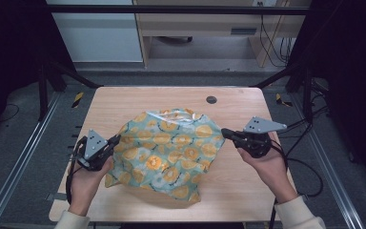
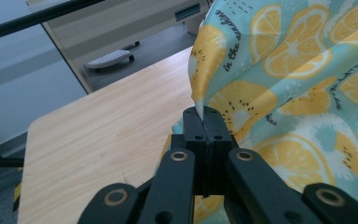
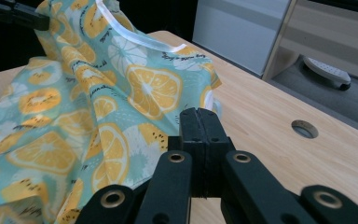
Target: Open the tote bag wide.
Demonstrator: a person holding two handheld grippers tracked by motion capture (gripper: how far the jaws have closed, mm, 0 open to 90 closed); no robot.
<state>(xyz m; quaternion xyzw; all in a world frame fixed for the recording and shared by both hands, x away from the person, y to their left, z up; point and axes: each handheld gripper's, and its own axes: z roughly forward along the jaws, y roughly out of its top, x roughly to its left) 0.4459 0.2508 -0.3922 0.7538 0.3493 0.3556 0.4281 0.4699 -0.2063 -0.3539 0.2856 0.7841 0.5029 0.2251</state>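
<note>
Cloth (image 1: 167, 152) pinched — both tools clamped tight

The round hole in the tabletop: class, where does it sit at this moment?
In the high view the round hole lies near the table's far edge, right of centre, just beyond the lemon-print cloth.

Cloth (image 2: 298, 84) cut off by frame edge
</note>
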